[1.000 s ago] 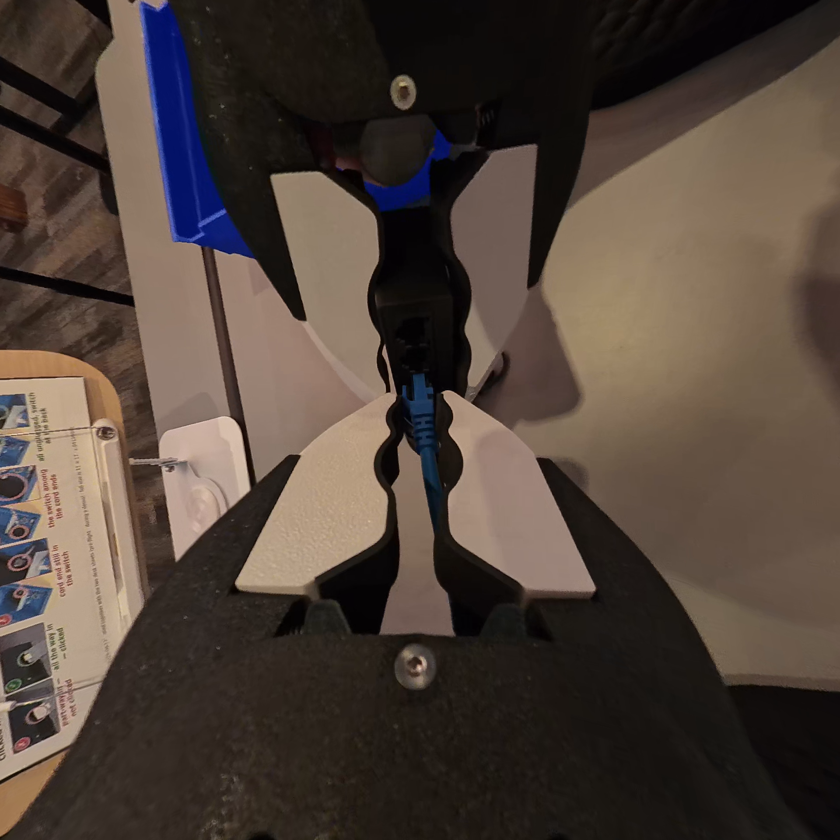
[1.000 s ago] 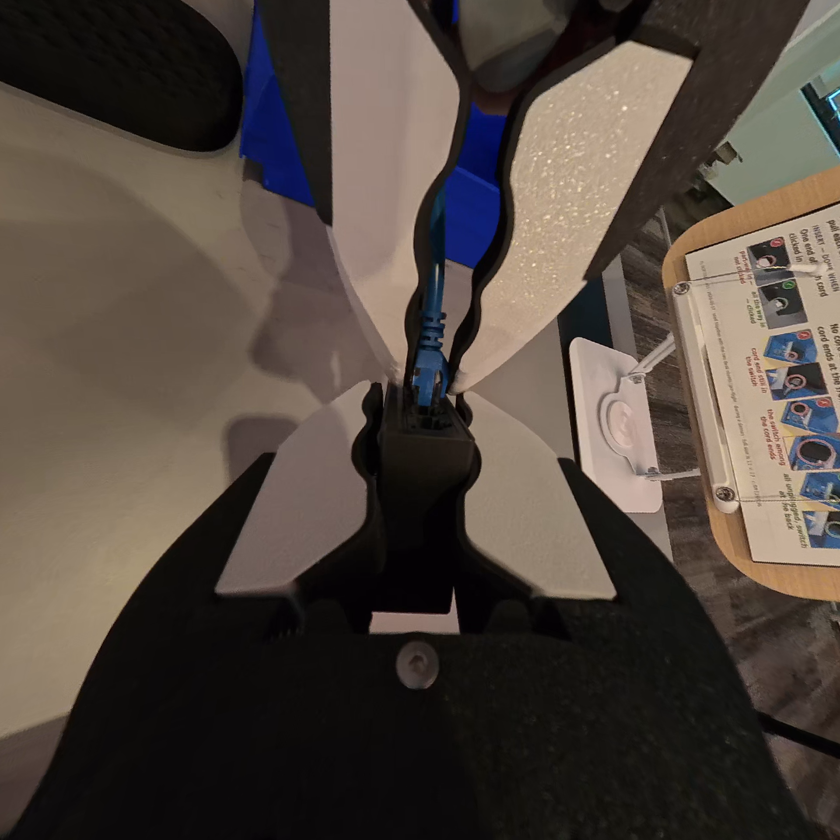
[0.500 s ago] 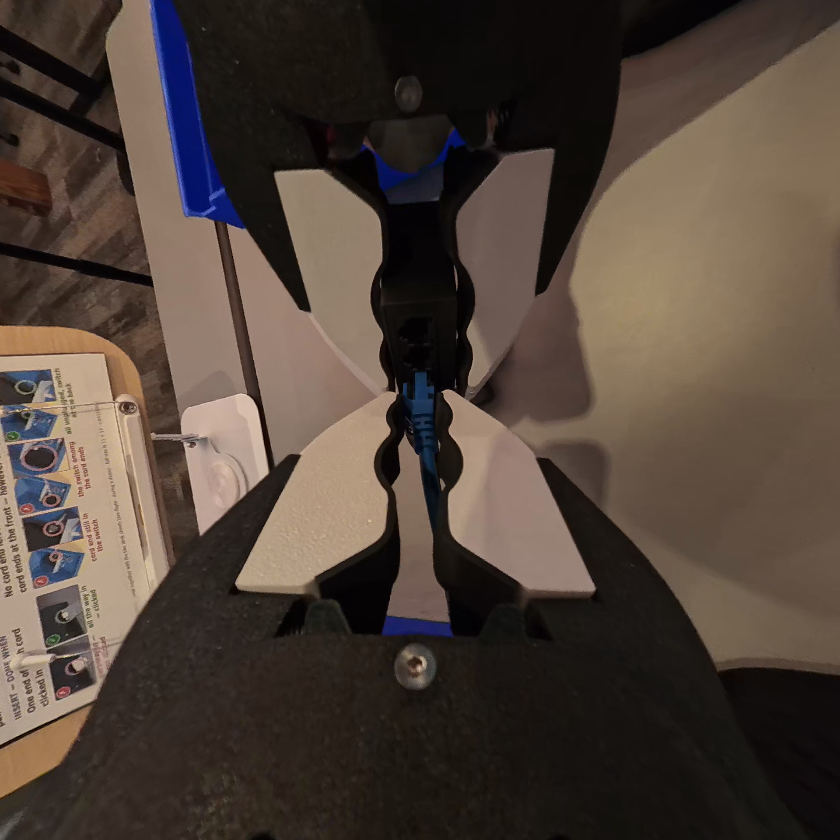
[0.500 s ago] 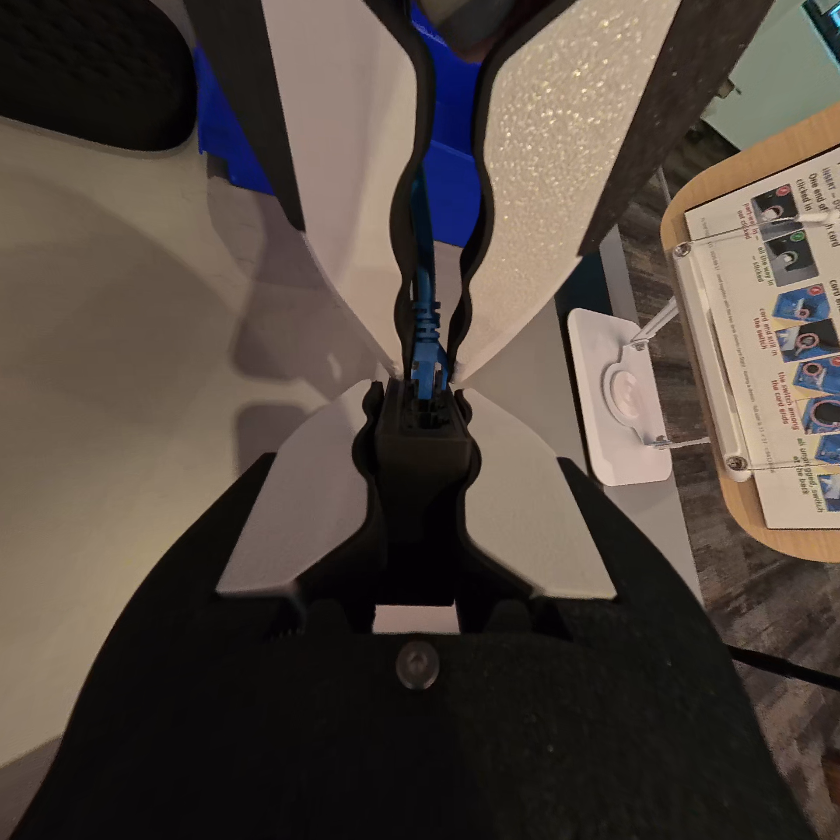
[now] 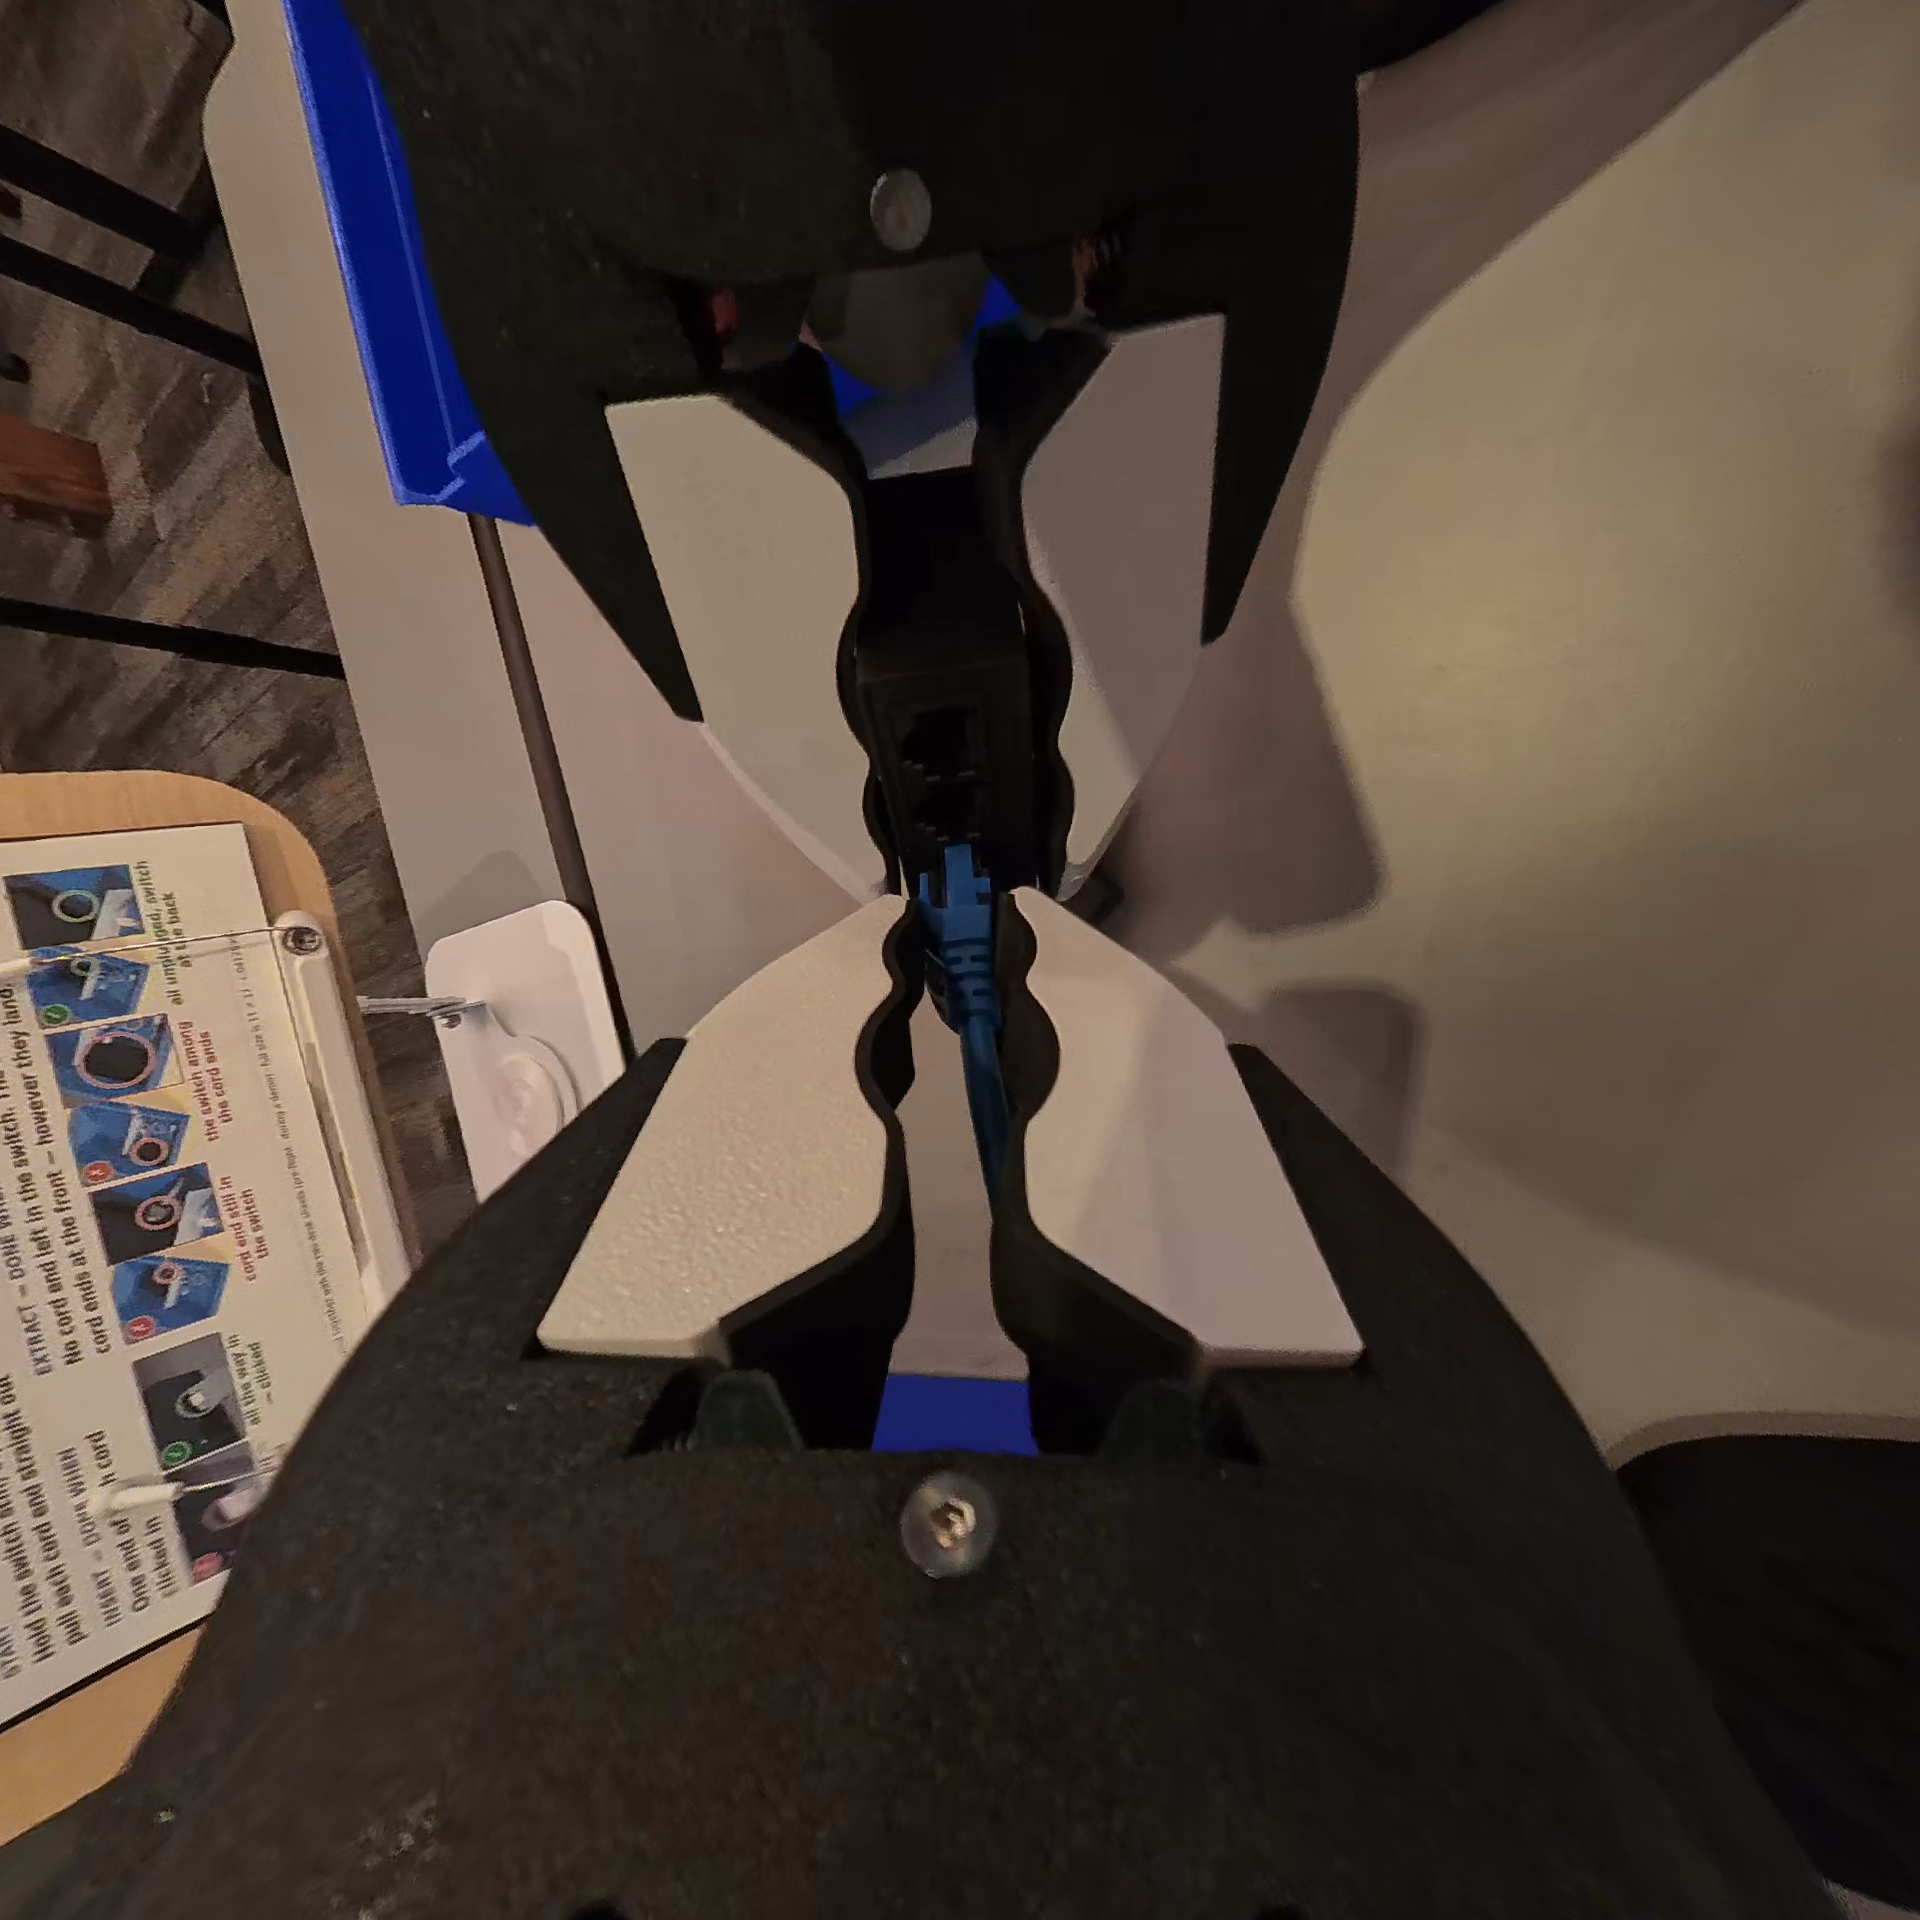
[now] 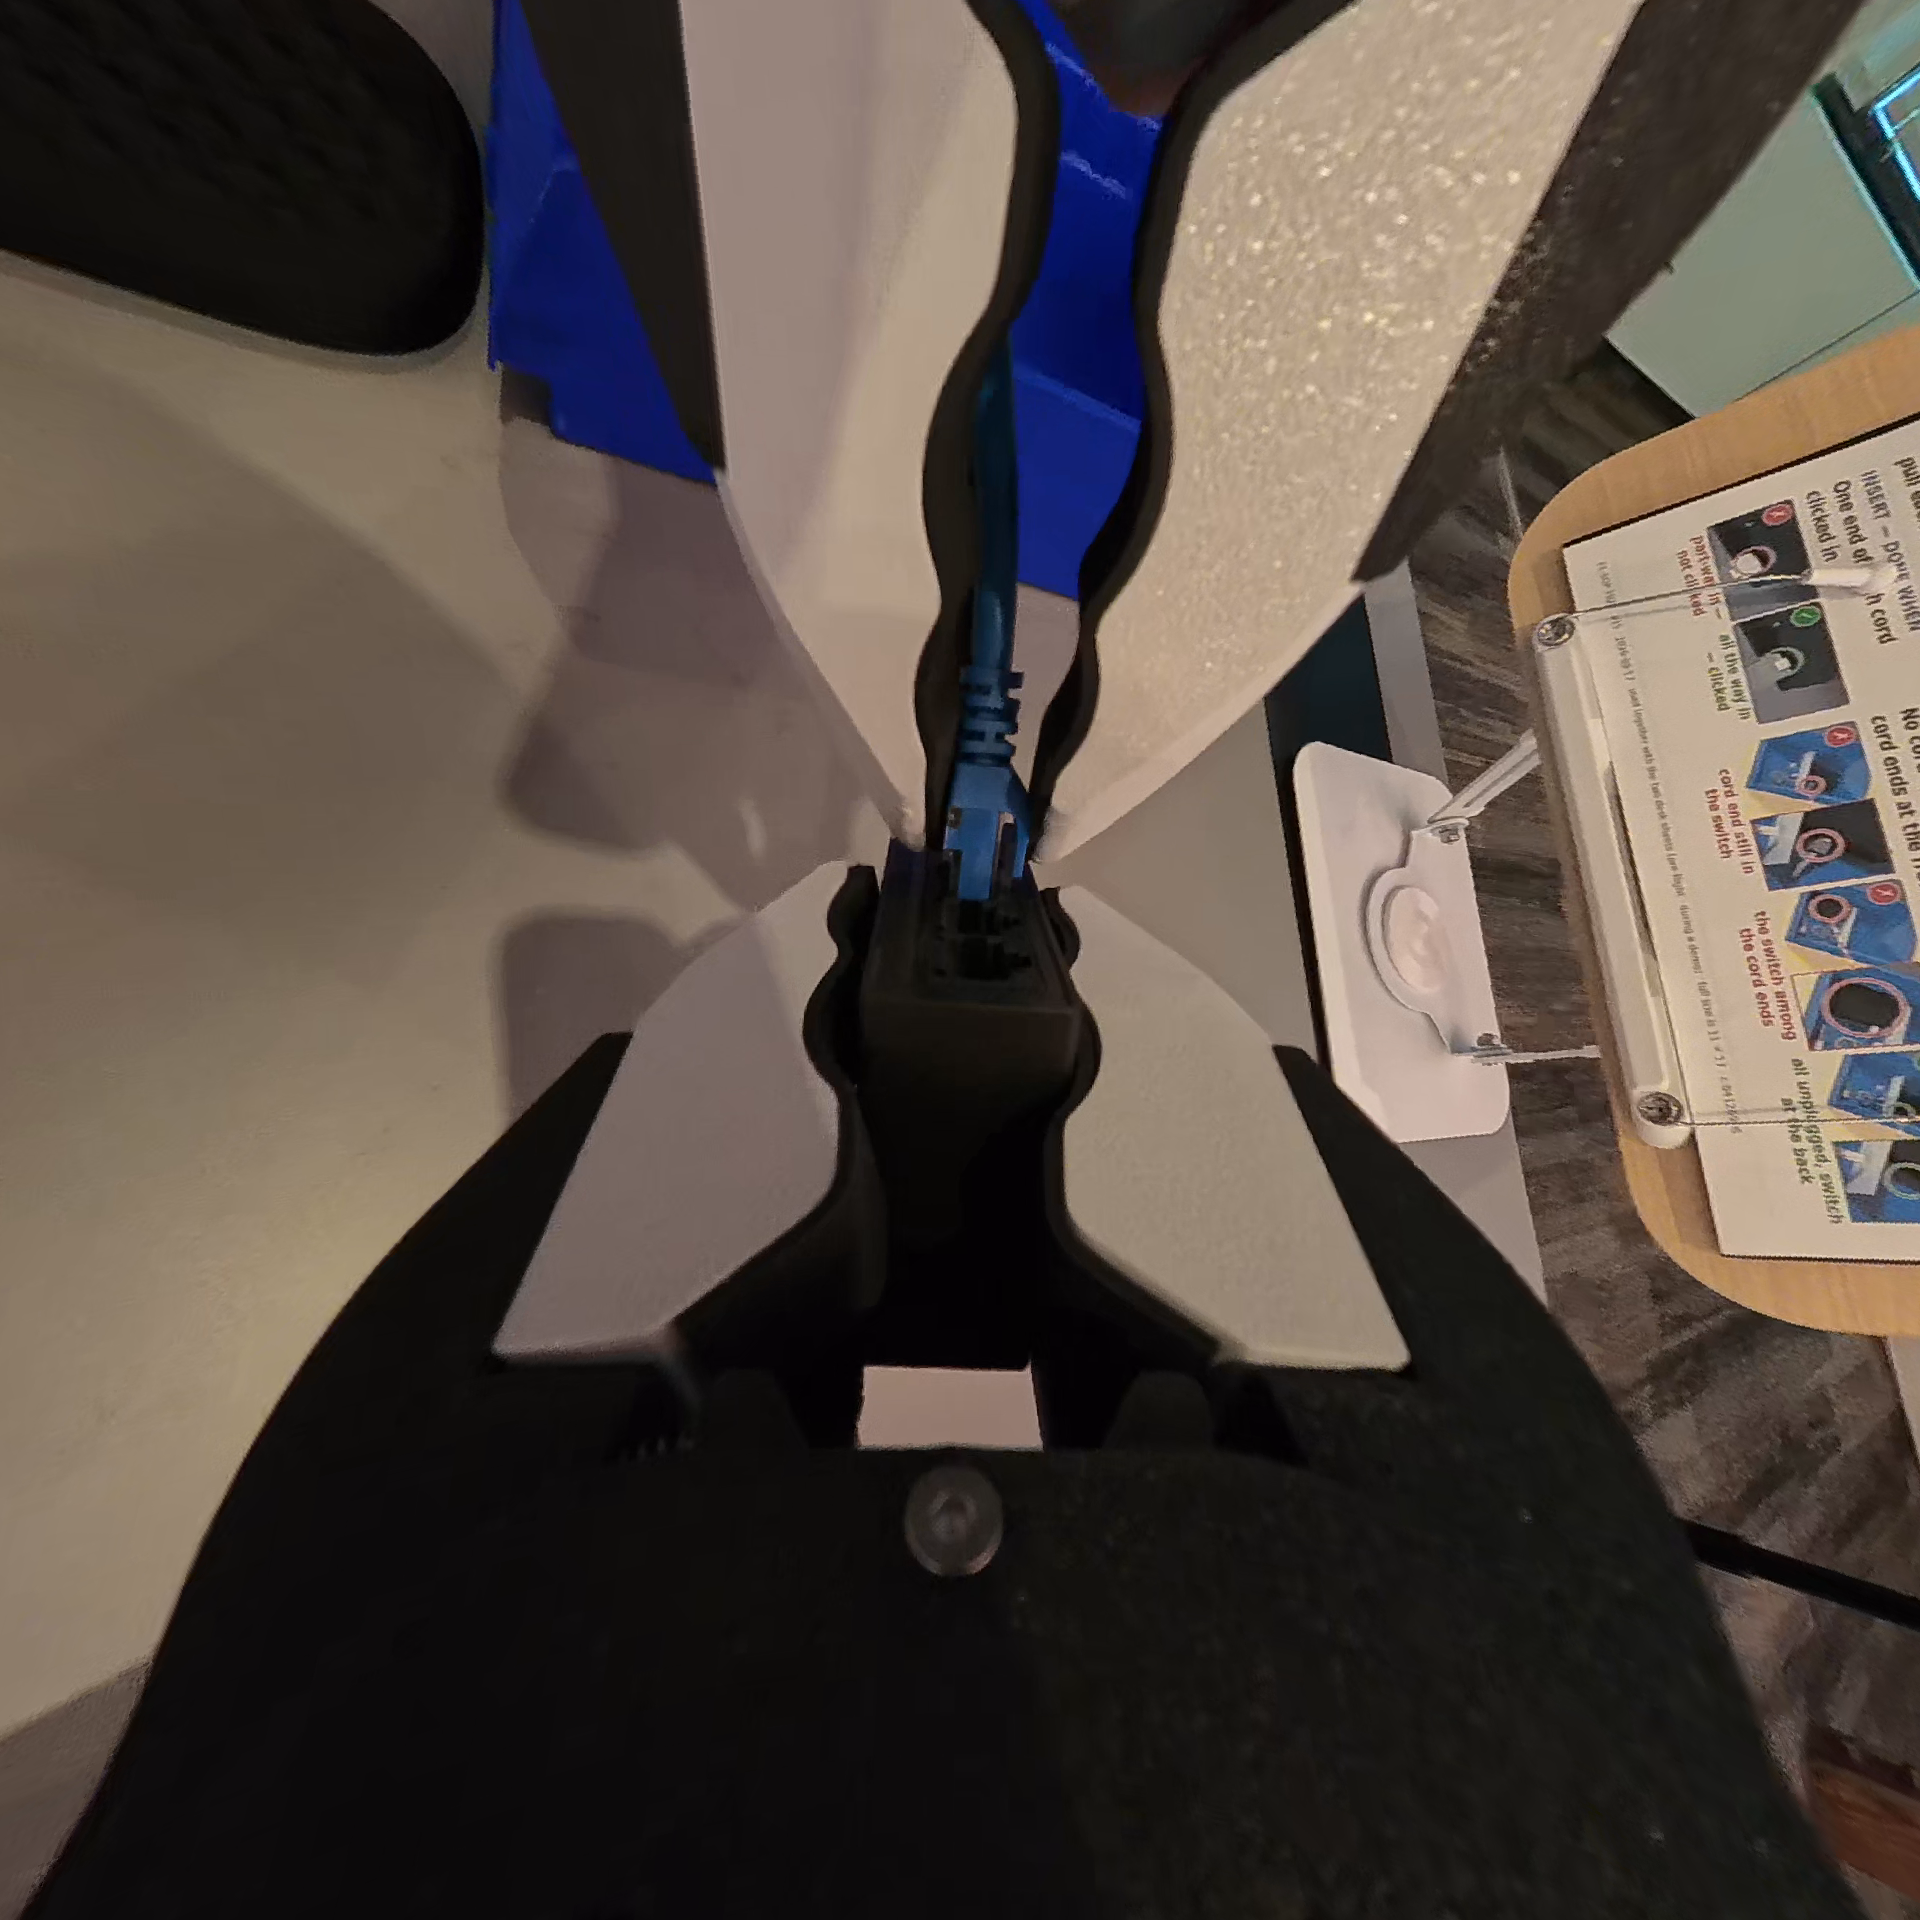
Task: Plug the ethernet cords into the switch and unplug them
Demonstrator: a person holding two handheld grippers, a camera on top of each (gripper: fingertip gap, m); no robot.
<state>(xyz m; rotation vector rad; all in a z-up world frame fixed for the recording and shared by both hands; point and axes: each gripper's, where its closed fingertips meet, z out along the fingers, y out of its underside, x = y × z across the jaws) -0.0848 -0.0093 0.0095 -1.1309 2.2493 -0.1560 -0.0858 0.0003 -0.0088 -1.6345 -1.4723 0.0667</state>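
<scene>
Facing tip to tip: two tools, one switch (image 6: 966, 1049), one blue cord (image 5: 971, 961).

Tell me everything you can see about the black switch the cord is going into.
The switch is a small black box, matte plastic by the look of it, with a column of sockets on its end face. The right gripper clamps its sides, holding it above the pale table. The blue cord's plug, held by the left gripper, sits at one end socket; two sockets beside it look empty.
</scene>
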